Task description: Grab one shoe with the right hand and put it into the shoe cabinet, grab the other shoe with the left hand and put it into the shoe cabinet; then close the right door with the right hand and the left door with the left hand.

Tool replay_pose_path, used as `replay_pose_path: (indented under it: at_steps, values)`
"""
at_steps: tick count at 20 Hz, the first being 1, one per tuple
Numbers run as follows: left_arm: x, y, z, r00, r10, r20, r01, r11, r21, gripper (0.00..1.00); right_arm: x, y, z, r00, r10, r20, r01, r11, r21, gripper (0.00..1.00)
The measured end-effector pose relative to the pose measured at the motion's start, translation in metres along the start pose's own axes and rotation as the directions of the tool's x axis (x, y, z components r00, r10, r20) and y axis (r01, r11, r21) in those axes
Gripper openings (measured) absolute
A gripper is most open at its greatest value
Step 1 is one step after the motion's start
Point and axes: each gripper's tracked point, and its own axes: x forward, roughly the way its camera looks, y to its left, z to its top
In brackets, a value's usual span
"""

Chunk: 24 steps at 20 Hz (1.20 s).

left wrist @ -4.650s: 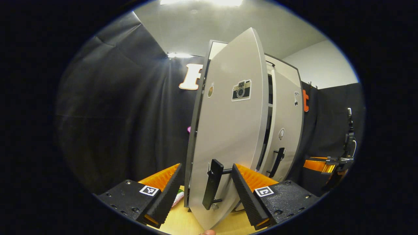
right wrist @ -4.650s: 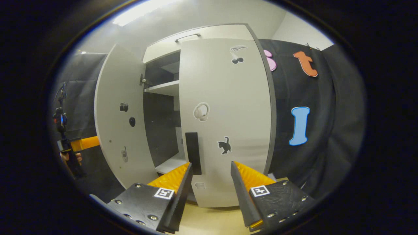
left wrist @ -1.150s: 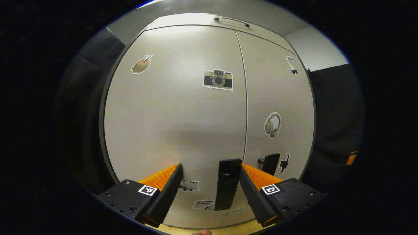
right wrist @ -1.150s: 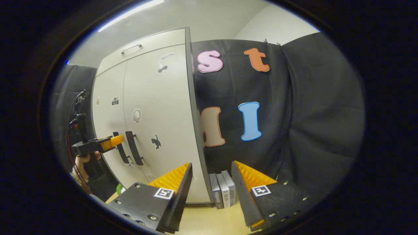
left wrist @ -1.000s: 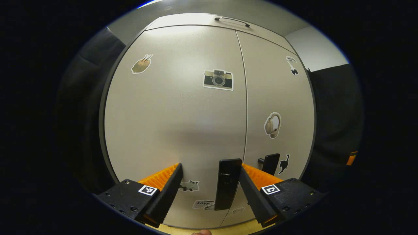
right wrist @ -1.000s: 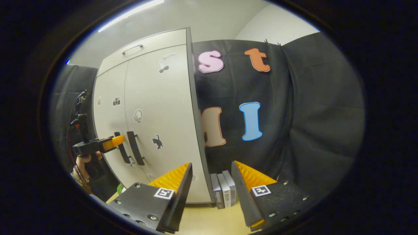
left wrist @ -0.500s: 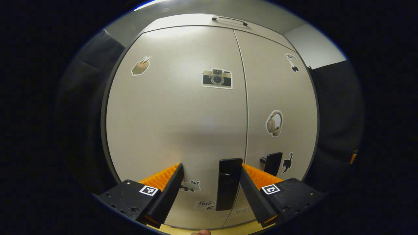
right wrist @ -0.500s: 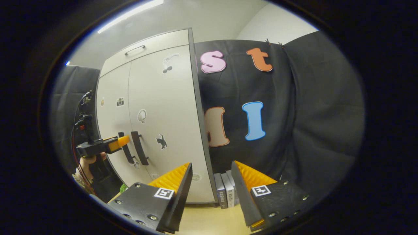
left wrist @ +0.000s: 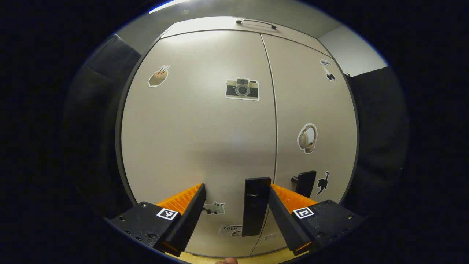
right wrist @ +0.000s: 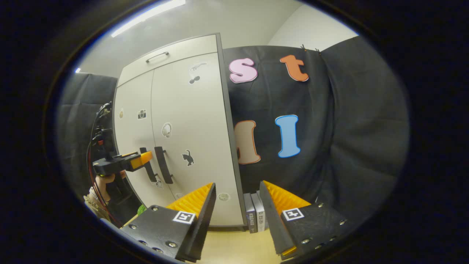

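The tall pale grey shoe cabinet [left wrist: 205, 121] stood on the light wooden counter [right wrist: 234, 249] against the black cloth wall, and both of its doors were shut, meeting at a thin vertical seam, so the shoes could not be seen. The left door [left wrist: 183, 146] carried a camera sticker [left wrist: 242, 88] near its upper right corner, and the right door [left wrist: 311, 110] carried a headphone sticker [left wrist: 306, 138] and a small black cat sticker [left wrist: 322, 182] lower down. In the left gripper view, the left gripper [left wrist: 234, 216] sat right before the left door with its fingers spread wide apart, the flat black bar handle [left wrist: 255, 205] of that door standing between them, close to the right-hand finger; whether it touched could not be told. The right door's black handle [left wrist: 303, 183] stood just beside it. In the right gripper view, the right gripper [right wrist: 236, 216] hung off the cabinet's right corner, its fingers apart on nothing, facing a few grey upright books [right wrist: 255, 217] on the counter beside the cabinet's side wall. Farther left, a hand [right wrist: 106, 179] held the left gripper at the handles.
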Motion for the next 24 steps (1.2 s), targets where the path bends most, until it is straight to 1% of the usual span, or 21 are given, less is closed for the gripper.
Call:
replay_pose_path:
  at_steps: [4, 13, 16, 19, 24]
  values:
    - [-0.018, -0.008, 0.014, 1.000, -0.020, 0.023, 0.019, 0.999, 0.027, 0.98, -0.006, 0.005, 0.003, 1.000, 0.008, 0.005, -0.008, 1.000, 0.004, 0.71]
    - [-0.082, -0.024, 0.054, 0.996, -0.070, 0.063, 0.070, 0.997, -0.009, 0.98, -0.021, 0.020, 0.014, 0.999, 0.024, 0.038, -0.024, 1.000, -0.007, 0.71]
    - [-0.104, -0.023, 0.064, 0.994, -0.081, 0.069, 0.081, 0.997, 0.003, 0.98, -0.026, 0.030, 0.019, 0.998, 0.035, 0.049, -0.034, 0.999, -0.024, 0.71]
    - [-0.119, -0.025, 0.069, 0.993, -0.097, 0.074, 0.097, 0.995, 0.010, 0.98, -0.031, 0.041, 0.023, 0.997, 0.042, 0.060, -0.039, 0.998, -0.047, 0.71]
    - [-0.138, -0.033, 0.068, 0.990, -0.120, 0.069, 0.122, 0.992, -0.025, 0.98, -0.040, 0.053, 0.019, 0.997, 0.050, 0.065, -0.045, 0.996, -0.079, 0.71]
